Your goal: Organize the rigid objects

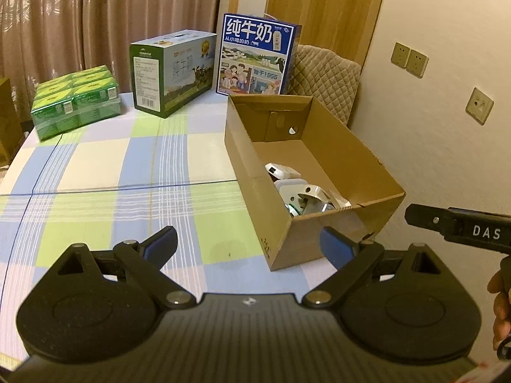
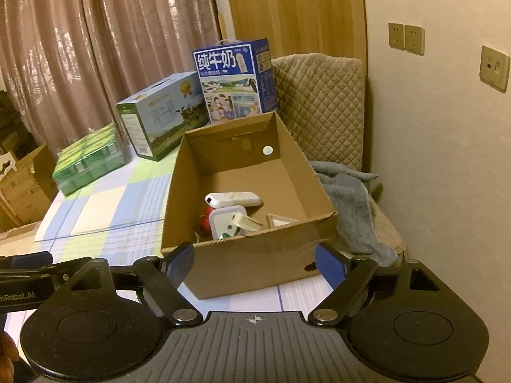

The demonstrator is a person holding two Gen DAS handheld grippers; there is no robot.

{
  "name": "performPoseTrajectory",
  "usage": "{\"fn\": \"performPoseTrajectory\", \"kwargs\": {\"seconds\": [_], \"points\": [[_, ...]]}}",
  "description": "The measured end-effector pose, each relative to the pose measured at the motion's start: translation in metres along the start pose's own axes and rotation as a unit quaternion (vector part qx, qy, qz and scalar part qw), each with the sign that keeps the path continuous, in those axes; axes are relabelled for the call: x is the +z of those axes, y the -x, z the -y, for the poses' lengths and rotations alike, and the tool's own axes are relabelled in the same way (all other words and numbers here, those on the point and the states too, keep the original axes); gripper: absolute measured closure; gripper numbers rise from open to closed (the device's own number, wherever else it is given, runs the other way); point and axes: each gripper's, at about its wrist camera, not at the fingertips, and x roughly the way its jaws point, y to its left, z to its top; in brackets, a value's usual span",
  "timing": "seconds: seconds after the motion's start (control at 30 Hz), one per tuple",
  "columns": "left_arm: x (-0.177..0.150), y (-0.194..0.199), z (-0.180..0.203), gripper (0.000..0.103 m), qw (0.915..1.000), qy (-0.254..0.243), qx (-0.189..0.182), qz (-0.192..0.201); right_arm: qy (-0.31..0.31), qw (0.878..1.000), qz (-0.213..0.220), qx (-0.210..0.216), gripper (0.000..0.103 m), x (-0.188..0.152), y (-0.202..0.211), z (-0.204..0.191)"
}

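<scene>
An open cardboard box (image 1: 255,146) (image 2: 179,191) stands on the checked tablecloth at the table's right side. Inside its near end lie several small rigid items: a white oblong device (image 2: 231,199) (image 1: 281,170), a white plug adapter (image 2: 234,221) (image 1: 308,199), a red item (image 2: 206,218) partly hidden, and a white corner piece (image 2: 281,220). My left gripper (image 1: 249,244) is open and empty, above the cloth left of the box's near corner. My right gripper (image 2: 254,263) is open and empty, in front of the box's near wall.
A blue milk carton (image 1: 257,54), a green-and-blue milk carton (image 1: 172,75) and a shrink-wrapped green pack (image 1: 75,102) stand at the table's far side. A quilted chair (image 2: 319,105) with a grey towel (image 2: 348,204) is right of the box. The wall with sockets (image 2: 405,38) is close on the right.
</scene>
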Motion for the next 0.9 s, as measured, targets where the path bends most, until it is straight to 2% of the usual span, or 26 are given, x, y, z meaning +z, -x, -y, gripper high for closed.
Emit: {"fn": "performPoseTrajectory", "kwargs": {"seconds": [0.7,0.9], "points": [[-0.019,0.032,-0.008,0.008,0.9997,0.022,-0.006,0.002,0.016,1.000,-0.012,0.014,0.022,-0.026,0.029,-0.022],[-0.025,0.035,-0.013,0.008,0.9997,0.024,0.006,-0.001,0.026,0.999,-0.022,0.012,0.022,-0.035,0.028,-0.028]]}}
